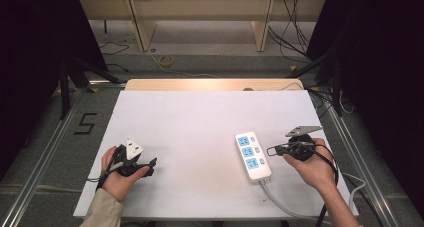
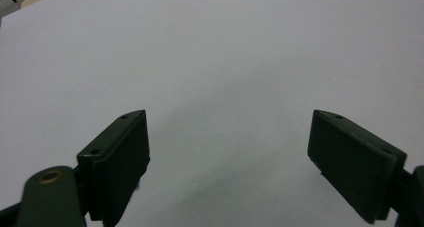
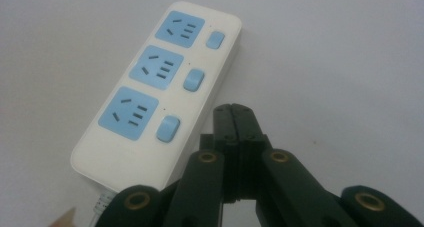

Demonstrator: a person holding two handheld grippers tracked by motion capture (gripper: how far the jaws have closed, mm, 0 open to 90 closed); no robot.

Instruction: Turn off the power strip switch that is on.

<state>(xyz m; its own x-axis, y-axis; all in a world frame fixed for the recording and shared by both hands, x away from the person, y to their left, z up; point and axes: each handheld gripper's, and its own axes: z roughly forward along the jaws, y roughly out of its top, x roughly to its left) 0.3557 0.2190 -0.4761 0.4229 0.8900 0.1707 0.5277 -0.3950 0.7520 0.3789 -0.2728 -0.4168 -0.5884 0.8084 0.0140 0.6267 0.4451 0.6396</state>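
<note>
1. A white power strip (image 1: 253, 156) with three blue socket faces and three blue switches lies flat on the white desk (image 1: 200, 127), in front of the person's right side; its grey cord (image 1: 280, 202) runs off its near end toward the desk's near edge.
2. The right gripper (image 1: 270, 150) is held in the right hand (image 1: 312, 167) just beside the strip's switch side, with its tips pointing at the strip's middle.
3. In the right gripper view the right gripper's (image 3: 234, 118) jaws are pressed together with nothing between them. Their tips sit beside the strip's long edge, close to the switch (image 3: 168, 129) nearest the cord end. Whether the tips touch the strip's casing cannot be told.
4. In that view the strip (image 3: 160, 87) extends away up and to the left of the jaws, its cord end low at the left.
5. The left gripper (image 1: 150, 164) is held in the left hand (image 1: 117, 174) well apart from the strip, on the desk's opposite side.
6. In the left gripper view the left gripper's (image 2: 230, 152) jaws stand wide apart, with bare white desk surface between and ahead of them.
</note>
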